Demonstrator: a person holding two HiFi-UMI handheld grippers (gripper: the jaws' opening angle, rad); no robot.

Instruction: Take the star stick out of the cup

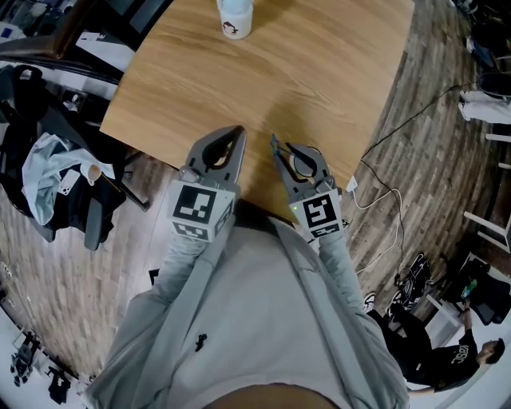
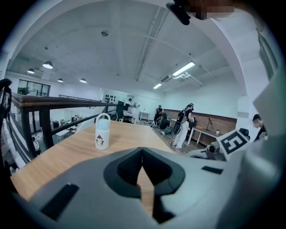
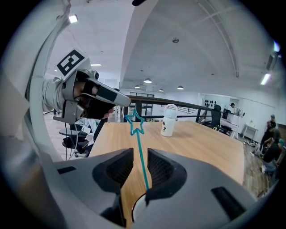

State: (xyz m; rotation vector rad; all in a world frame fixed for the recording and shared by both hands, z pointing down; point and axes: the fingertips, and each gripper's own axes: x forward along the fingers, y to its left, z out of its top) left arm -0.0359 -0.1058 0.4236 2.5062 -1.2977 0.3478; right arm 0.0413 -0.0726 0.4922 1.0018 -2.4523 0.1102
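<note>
A thin teal star stick (image 3: 138, 141) stands up out of a white cup (image 3: 135, 209) whose rim peeks out under my right gripper (image 3: 140, 154). The jaws stand a little apart on either side of the stick, so that gripper is open. In the head view the right gripper (image 1: 294, 152) hovers over the table's near edge, and the stick (image 1: 274, 145) shows as a fine line at its left finger. My left gripper (image 1: 234, 132) (image 2: 142, 150) is shut and empty, just left of the right one.
A white bottle (image 1: 234, 17) (image 2: 102, 132) (image 3: 169, 120) with a penguin print stands at the far side of the wooden table (image 1: 319, 72). A chair with clothes (image 1: 48, 176) is at the left. Cables (image 1: 383, 200) lie on the floor at the right.
</note>
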